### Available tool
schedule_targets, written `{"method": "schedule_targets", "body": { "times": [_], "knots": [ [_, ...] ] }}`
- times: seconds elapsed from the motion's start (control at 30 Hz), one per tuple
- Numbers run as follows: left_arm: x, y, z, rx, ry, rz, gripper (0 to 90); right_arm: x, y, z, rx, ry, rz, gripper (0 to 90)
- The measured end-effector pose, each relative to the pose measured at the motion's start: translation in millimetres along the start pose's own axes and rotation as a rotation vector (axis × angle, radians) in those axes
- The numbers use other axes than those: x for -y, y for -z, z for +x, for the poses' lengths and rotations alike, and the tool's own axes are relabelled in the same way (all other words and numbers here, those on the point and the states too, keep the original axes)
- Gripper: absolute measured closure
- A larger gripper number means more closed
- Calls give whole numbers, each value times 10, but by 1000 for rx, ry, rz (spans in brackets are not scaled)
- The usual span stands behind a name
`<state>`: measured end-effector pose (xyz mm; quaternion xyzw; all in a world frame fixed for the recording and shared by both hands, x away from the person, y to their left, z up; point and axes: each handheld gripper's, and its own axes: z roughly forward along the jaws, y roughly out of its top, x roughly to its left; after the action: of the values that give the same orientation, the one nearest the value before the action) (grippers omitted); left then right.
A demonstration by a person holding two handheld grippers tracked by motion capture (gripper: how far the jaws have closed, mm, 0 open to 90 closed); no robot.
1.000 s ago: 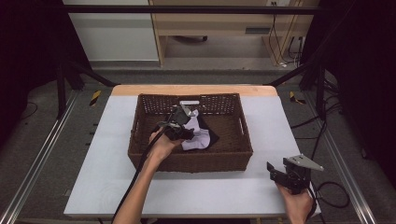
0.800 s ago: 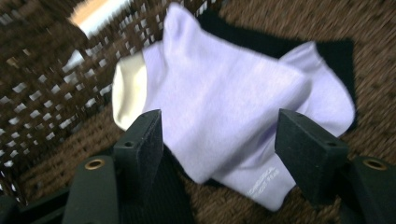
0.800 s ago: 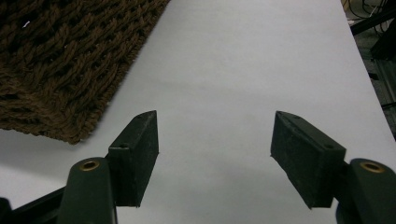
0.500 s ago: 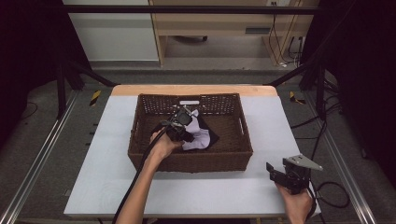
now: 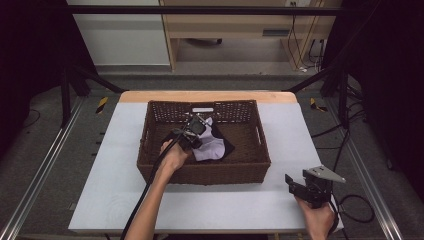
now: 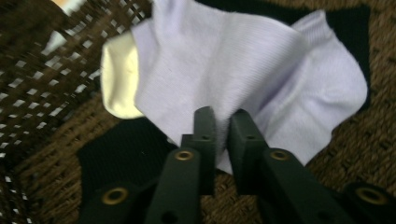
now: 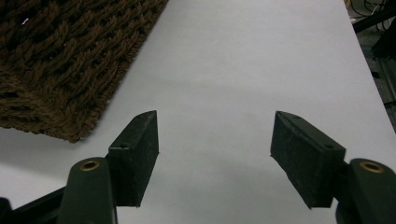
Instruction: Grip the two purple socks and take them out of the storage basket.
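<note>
A lavender sock (image 6: 243, 60) lies in the brown wicker basket (image 5: 250, 172), partly on top of a black cloth (image 6: 121, 149). A cream patch (image 6: 119, 79) shows at the sock's far left end. My left gripper (image 6: 223, 122) is shut on the sock's near edge, with cloth pinched between the jaws. From the high view, the left gripper (image 5: 199, 139) is inside the basket, left of the sock (image 5: 212, 146). My right gripper (image 7: 215, 135) hangs open over bare white table, holding nothing. It sits at the front right corner (image 5: 294, 184).
The basket's near right corner (image 7: 60, 70) lies left of and beyond the right gripper. The white table top (image 5: 100, 175) has bare room on both sides of and in front of the basket. A cable trails from each gripper.
The left gripper has shifted slightly toward the near side inside the basket, and the sock has changed shape with it. The right gripper has stayed put.
</note>
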<state>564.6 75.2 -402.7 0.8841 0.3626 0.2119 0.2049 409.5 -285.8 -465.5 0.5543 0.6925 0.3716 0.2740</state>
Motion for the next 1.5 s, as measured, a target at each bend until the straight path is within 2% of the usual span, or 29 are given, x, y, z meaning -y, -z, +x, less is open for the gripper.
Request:
{"method": "schedule_targets", "body": {
  "times": [0.03,0.1,0.13,0.17,0.2,0.27,0.3,0.37,0.4,0.43,0.53,0.63,0.7,0.73,0.8,0.87,0.93,0.97,1.0,1.07,1.23,1.43,1.5],
  "knots": [
    [0,0,0,0,0,0,838,0,0,0,0,0,0,325],
    [10,48,7,-11,4,-37,843,1,2,-2,0,0,0,325],
    [21,93,11,-17,8,-74,849,3,3,-2,0,-4,2,325],
    [21,93,11,-17,8,-74,851,3,3,-2,0,-4,2,325],
    [35,137,9,-29,10,-113,851,4,5,-5,1,-2,1,325],
    [50,178,10,-29,12,-152,851,4,6,-5,2,-2,1,325],
    [50,178,10,-29,12,-152,851,4,6,-5,2,-2,1,325],
    [70,238,5,-35,5,-207,852,3,5,-3,0,-4,1,325],
    [70,238,5,-35,5,-207,853,3,3,-4,0,-1,1,325],
    [82,277,26,-33,4,-246,853,3,2,-4,0,0,2,325],
    [103,316,66,-5,39,-269,854,2,3,-4,0,0,1,325],
    [110,338,94,1,52,-283,854,0,7,-5,-1,-3,-1,325],
    [116,362,114,16,66,-305,854,-1,11,-7,-1,-7,-1,325],
    [124,398,122,21,75,-332,855,-1,9,-7,0,-8,0,325],
    [130,423,135,25,74,-344,856,-2,8,-8,-1,-7,0,326],
    [149,511,165,31,98,-394,857,-2,7,-9,-2,-6,0,327],
    [158,547,178,32,105,-408,857,-1,5,-11,1,-4,-1,327],
    [173,619,194,35,120,-445,857,-1,8,-11,0,-6,0,329],
    [173,619,194,35,120,-445,858,-1,8,-11,0,-6,0,329],
    [206,749,211,37,126,-495,859,0,6,-13,4,-2,-2,331],
    [274,960,224,51,130,-559,858,-1,6,-18,11,0,-3,333],
    [348,1117,212,77,124,-593,858,0,7,-20,10,-2,-3,334],
    [413,1207,190,89,125,-623,858,1,10,-22,9,-4,-4,334]
  ]
}}
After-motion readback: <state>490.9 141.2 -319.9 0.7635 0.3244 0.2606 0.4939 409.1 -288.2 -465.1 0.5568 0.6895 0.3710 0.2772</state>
